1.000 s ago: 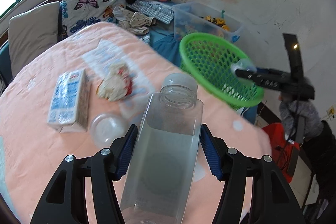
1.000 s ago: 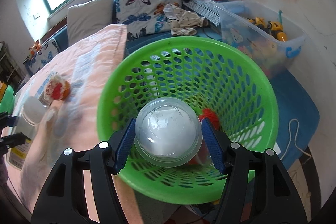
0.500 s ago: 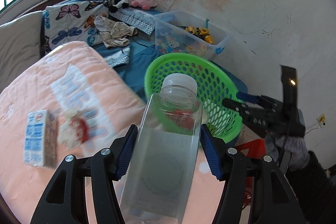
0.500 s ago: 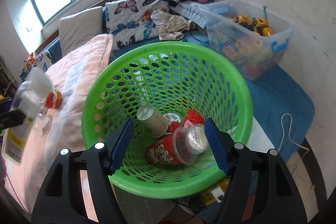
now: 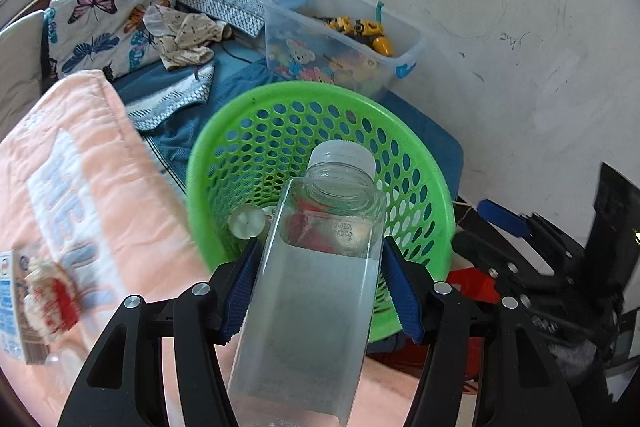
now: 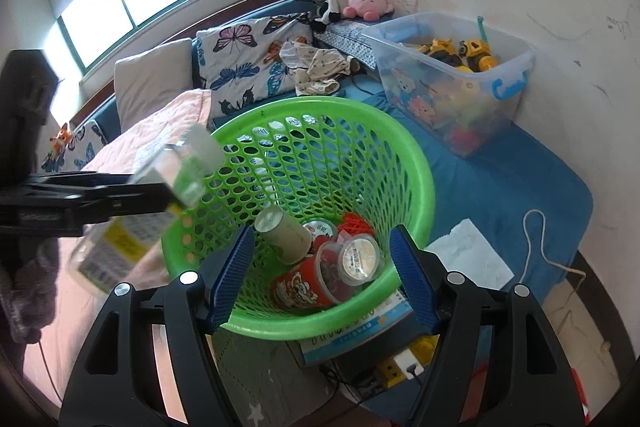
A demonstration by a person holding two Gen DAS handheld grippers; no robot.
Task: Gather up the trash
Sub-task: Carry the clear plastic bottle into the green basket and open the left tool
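My left gripper [image 5: 320,267] is shut on a clear square bottle [image 5: 316,291] with a white cap, holding it tilted over the near-left rim of the green mesh basket [image 5: 280,91]. In the right wrist view that bottle [image 6: 176,171] sits blurred at the left rim of the basket [image 6: 420,163]. My right gripper [image 6: 322,259] is open and empty above the basket's near side. A paper cup [image 6: 284,231], a red printed cup [image 6: 308,283] and a foil-lidded cup [image 6: 358,259] lie inside. A milk carton [image 5: 10,303] and a crumpled wrapper [image 5: 50,303] rest on the pink quilt [image 5: 80,187].
A clear toy bin [image 6: 452,75] stands behind the basket on the blue mattress [image 6: 520,187]. Plush toys [image 6: 360,3] and butterfly pillows [image 6: 248,63] line the wall. A white tissue [image 6: 468,255], a cord [image 6: 536,239] and a power strip [image 6: 400,367] lie near the basket's base.
My left gripper carried the bottle from above the quilt across to the basket. My right gripper let go of a clear dome lid into the basket and now stands open and drawn back.
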